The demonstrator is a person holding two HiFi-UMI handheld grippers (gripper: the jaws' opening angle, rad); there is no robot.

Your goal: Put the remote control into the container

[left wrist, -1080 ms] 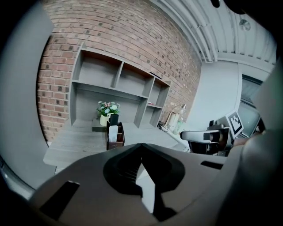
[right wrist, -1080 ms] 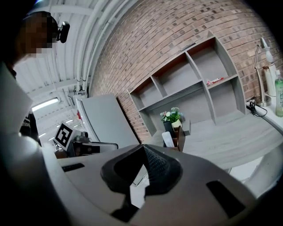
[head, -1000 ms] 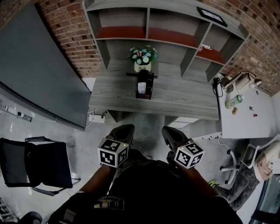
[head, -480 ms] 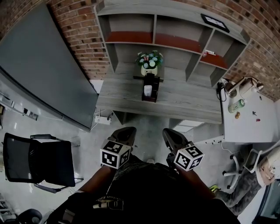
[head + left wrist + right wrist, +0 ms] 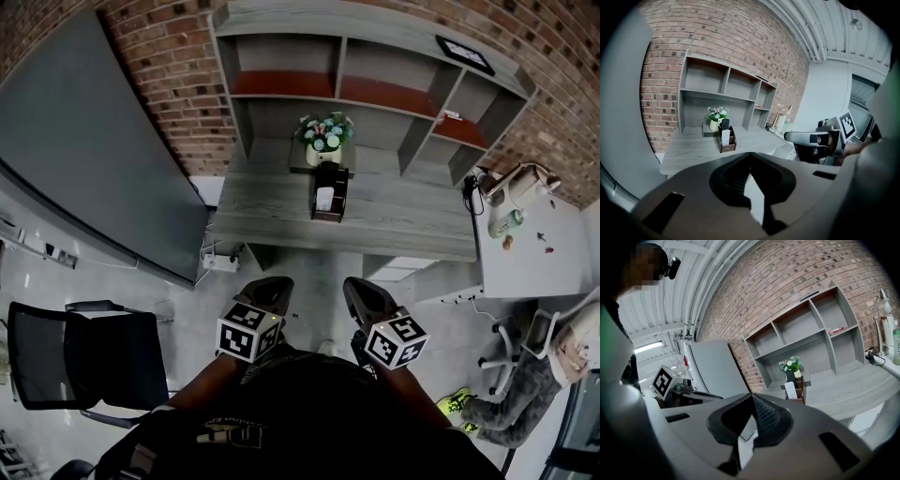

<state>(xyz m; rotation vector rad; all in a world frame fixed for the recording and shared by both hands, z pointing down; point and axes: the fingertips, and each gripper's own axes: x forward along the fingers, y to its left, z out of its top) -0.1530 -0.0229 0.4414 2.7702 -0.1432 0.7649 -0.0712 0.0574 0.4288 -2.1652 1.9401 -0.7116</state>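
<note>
A dark brown container (image 5: 328,191) stands on the grey desk (image 5: 272,202), far ahead of both grippers. It shows too in the left gripper view (image 5: 727,140) and the right gripper view (image 5: 796,389). A white card and a slim black upright thing (image 5: 724,124) sit in it; I cannot tell whether that black thing is the remote control. My left gripper (image 5: 272,284) and right gripper (image 5: 362,287) hang side by side over the floor, short of the desk, both shut and empty. Each gripper sees the other: the right gripper (image 5: 806,137), the left gripper (image 5: 696,393).
A flower pot (image 5: 325,141) stands behind the container, under a grey wall shelf (image 5: 375,84). A big grey board (image 5: 84,159) leans at the left above a black office chair (image 5: 80,352). At the right is a white table (image 5: 539,253), with a seated person (image 5: 553,366) beside it.
The person has stepped toward the desk, carrying both grippers forward; the chair has slid down in the head view. Both pairs of jaws look the same as before.
</note>
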